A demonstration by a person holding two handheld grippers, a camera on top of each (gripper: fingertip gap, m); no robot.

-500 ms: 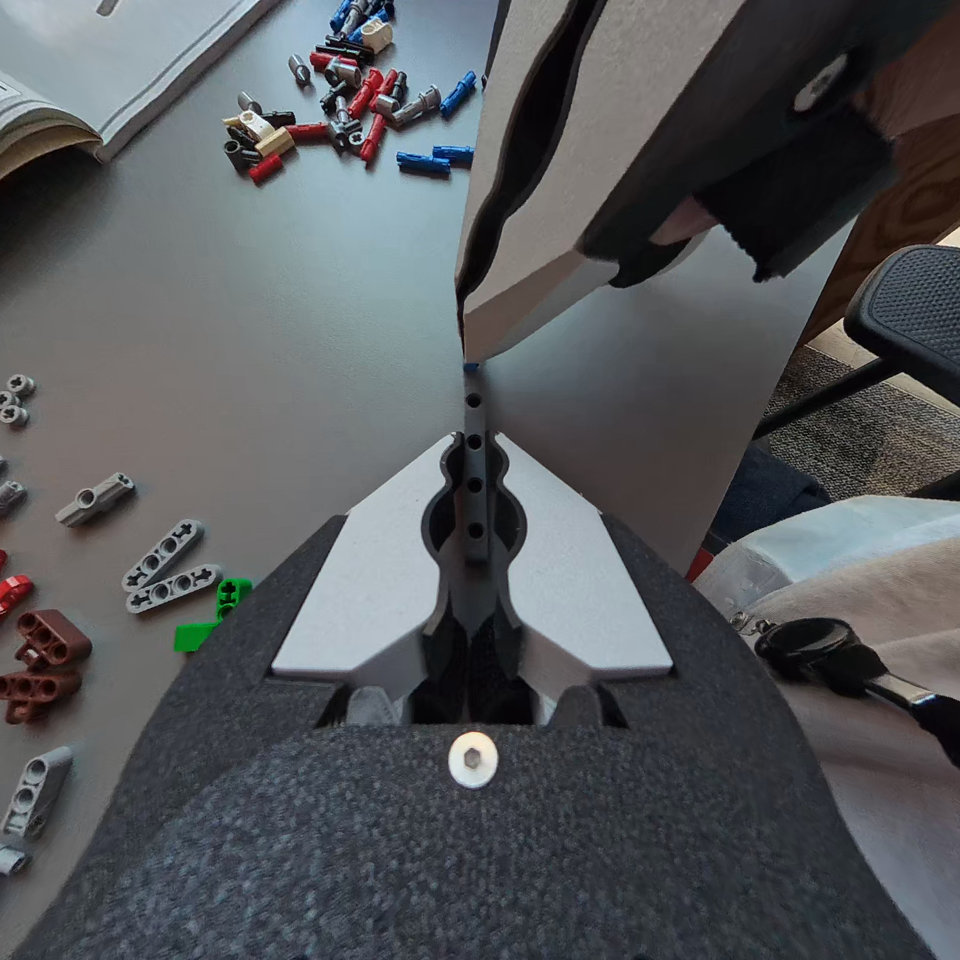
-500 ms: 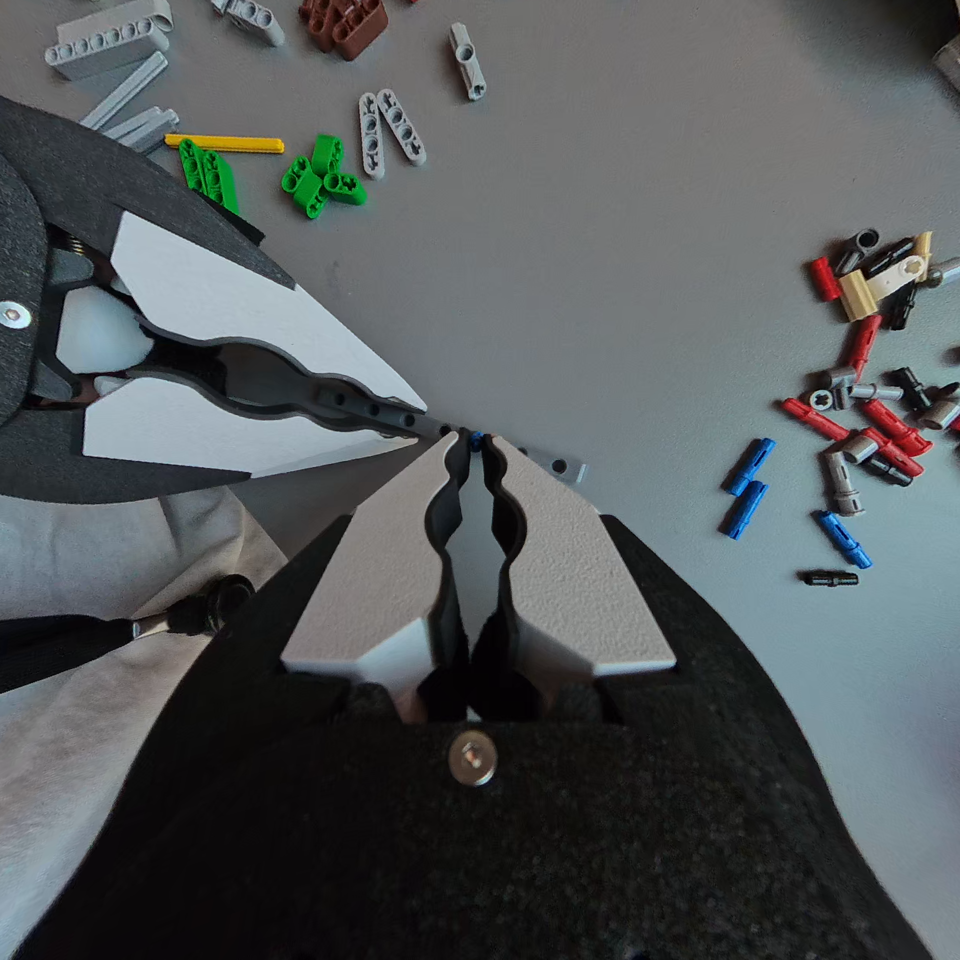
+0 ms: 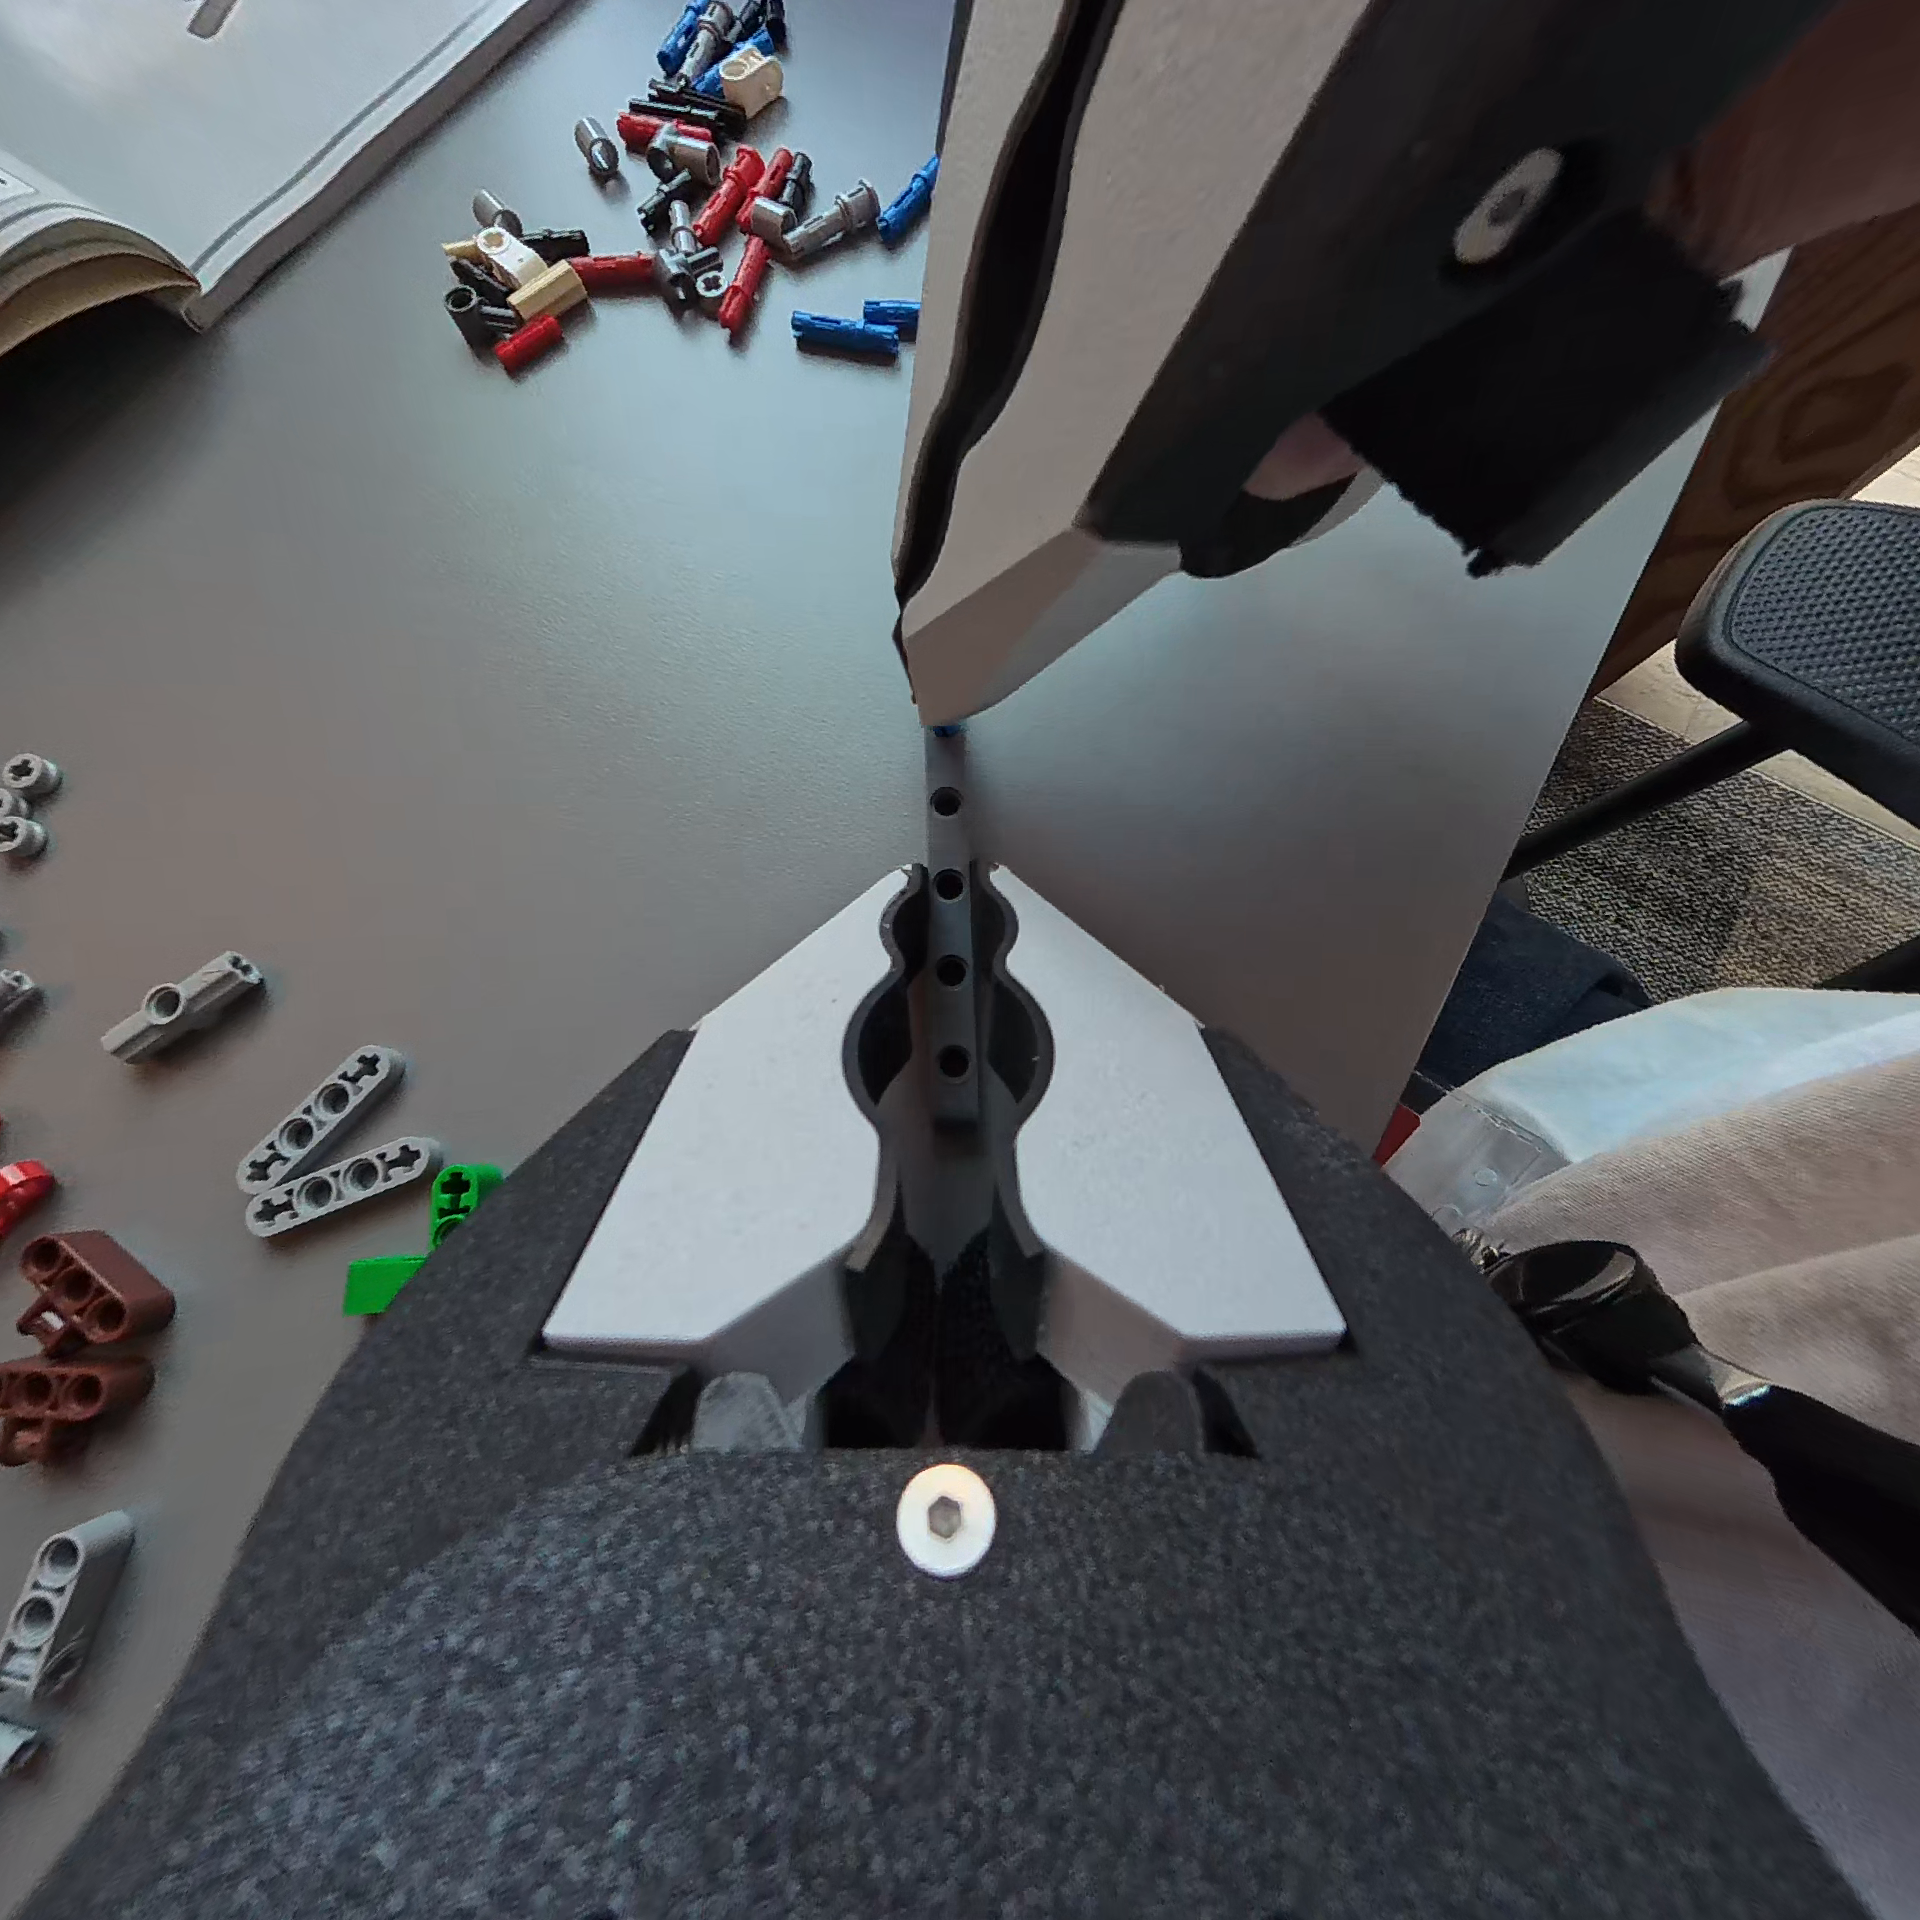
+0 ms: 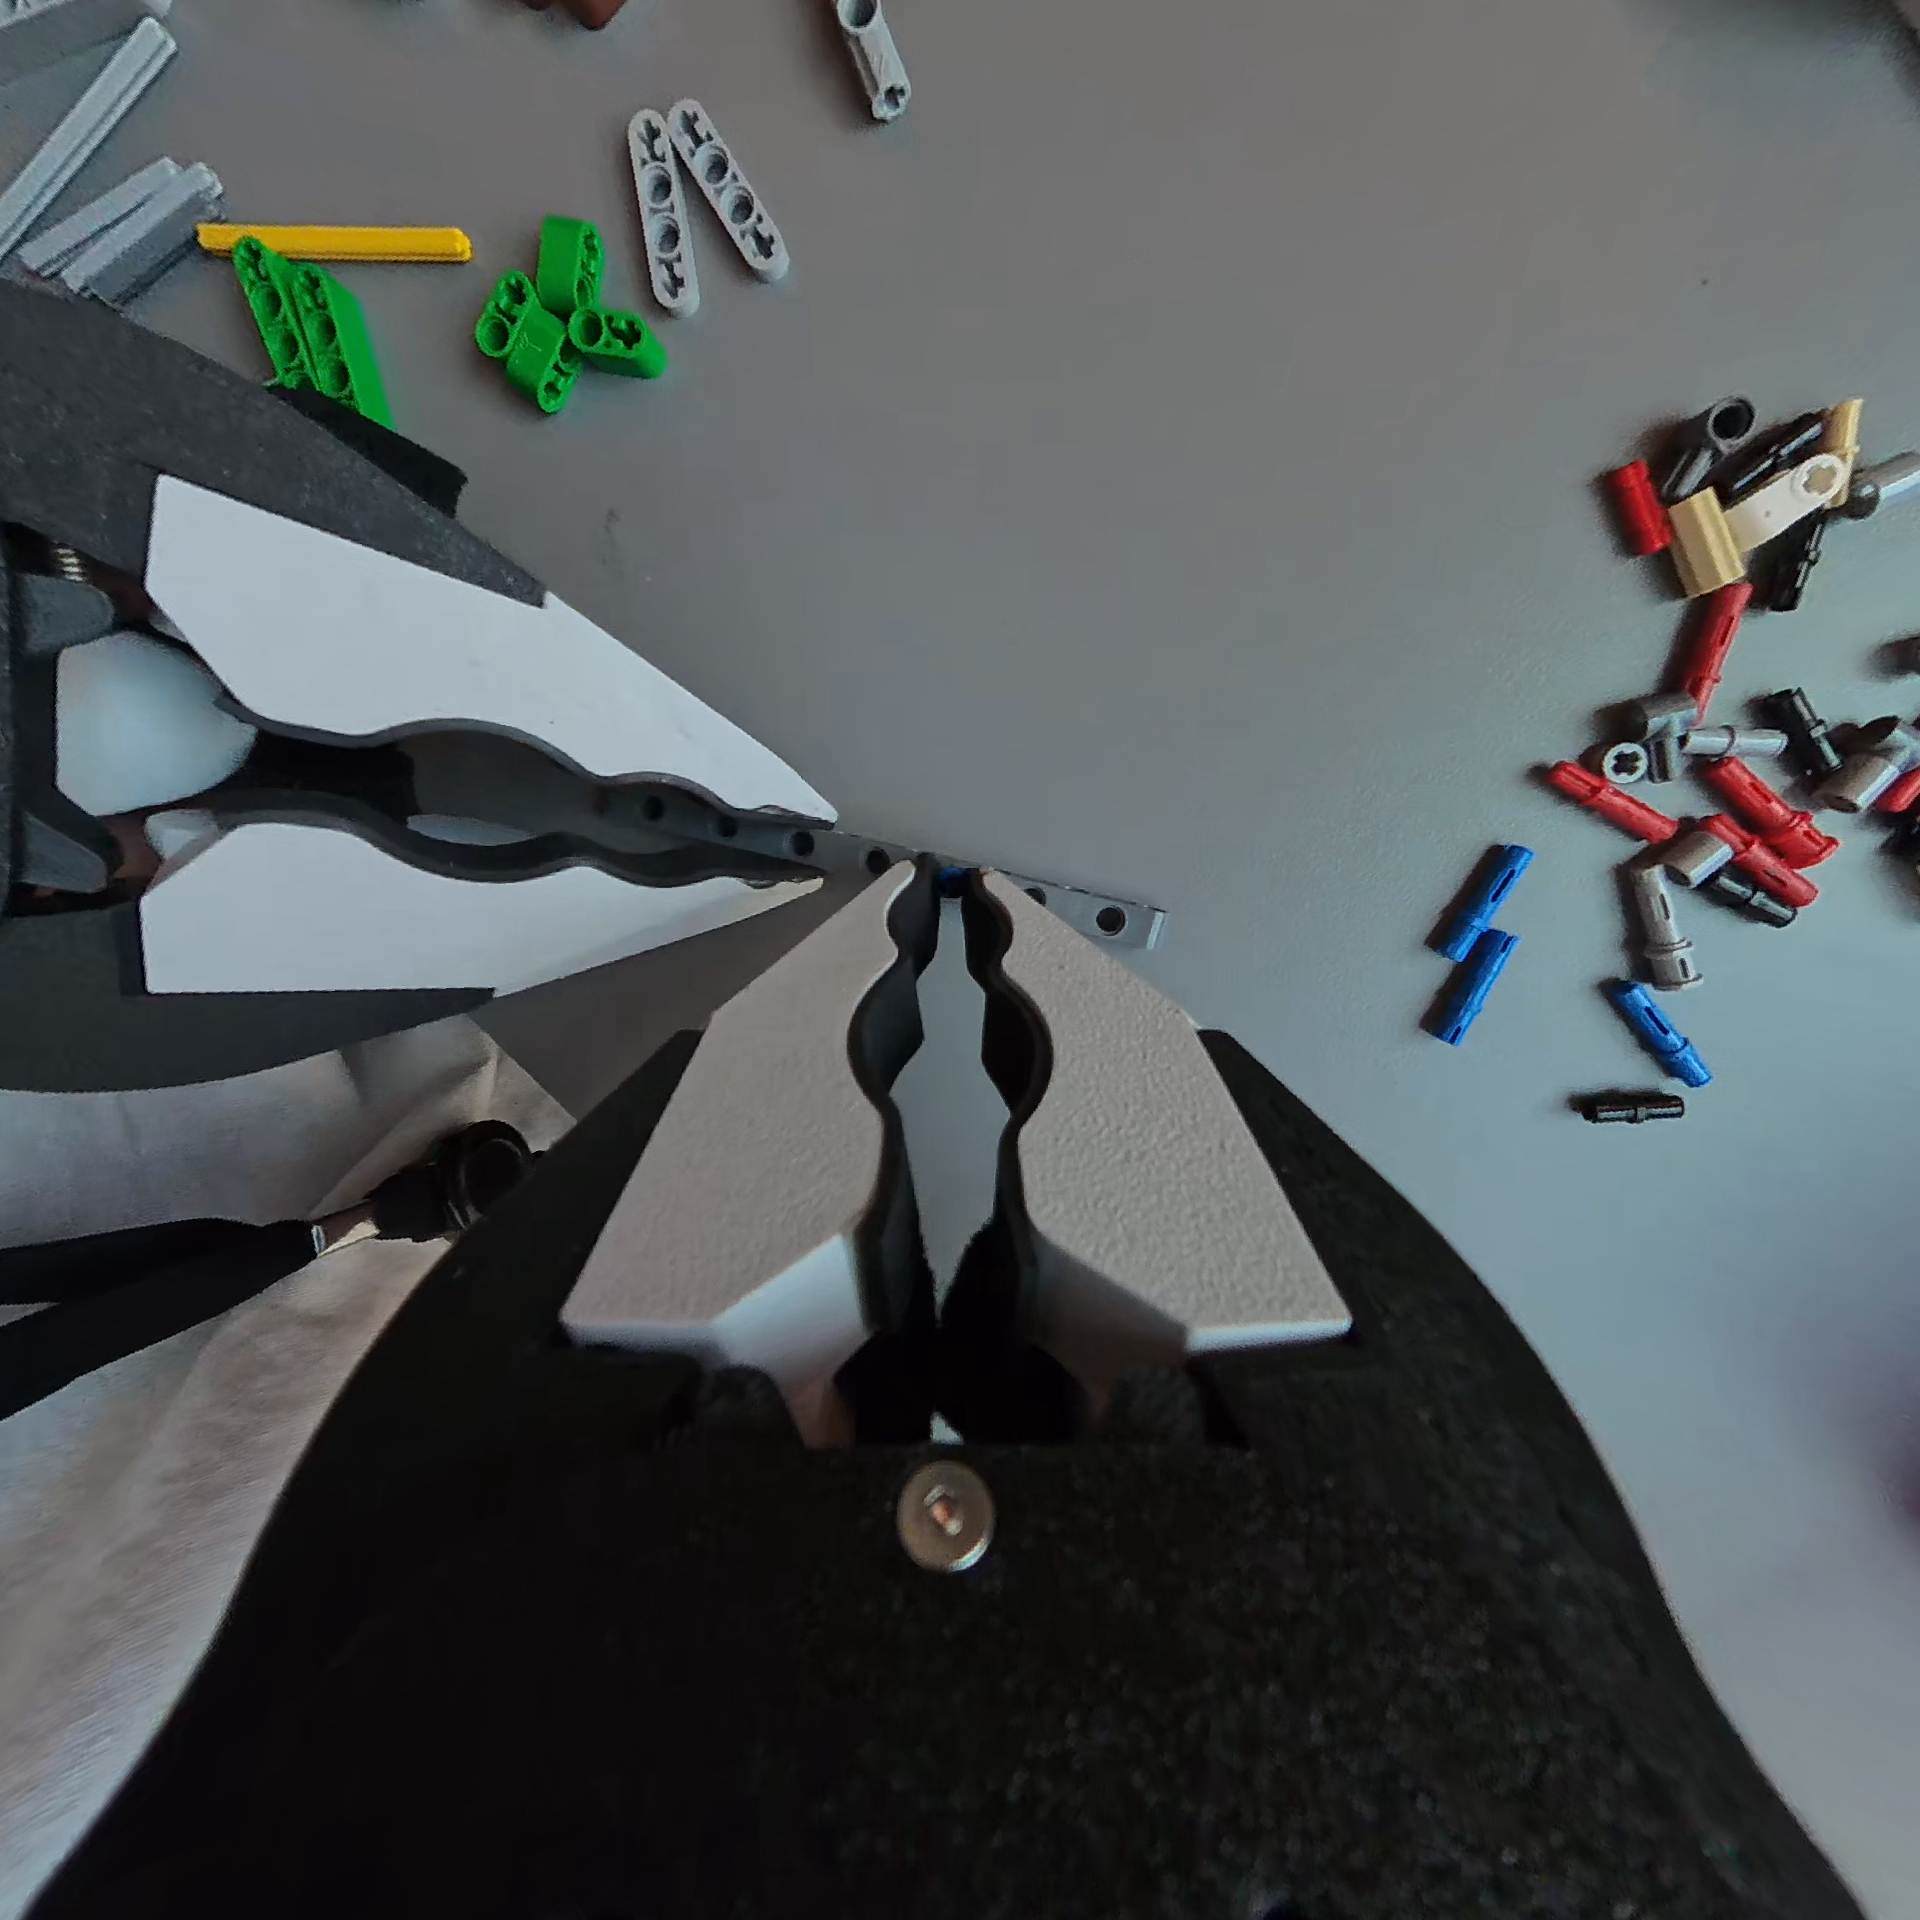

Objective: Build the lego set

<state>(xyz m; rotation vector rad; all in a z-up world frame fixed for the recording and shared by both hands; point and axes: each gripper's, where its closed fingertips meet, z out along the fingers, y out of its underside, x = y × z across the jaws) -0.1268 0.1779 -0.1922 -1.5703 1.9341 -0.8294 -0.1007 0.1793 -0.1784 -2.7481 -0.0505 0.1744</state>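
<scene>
The bench (image 3: 436, 644) was a plain dark grey sheet, and past its right edge in my left wrist view lay carpet and a black chair armrest (image 3: 1829, 634). An open booklet (image 3: 187, 156) filled the upper left of that view, with a heap of red, blue, black and tan pins (image 3: 686, 229) to its right. At the left edge sat two thin grey liftarms (image 3: 332, 1143), brown connectors (image 3: 73, 1340) and a green piece (image 3: 416, 1236) partly hidden behind my left gripper (image 3: 951, 883). In the right wrist view, green connectors (image 4: 561, 312) and a yellow axle (image 4: 332, 242) lay at upper left, loose blue pins (image 4: 1475, 935) at right. My left jaws were pinching a dark grey beam (image 3: 951, 966) edge-on, its row of round holes facing up, its far end sticking out toward frame centre. My right gripper (image 4: 951, 883) crossed that end from above, its jaws nearly pressed together on a small blue pin (image 4: 951, 880) touching the beam.
</scene>
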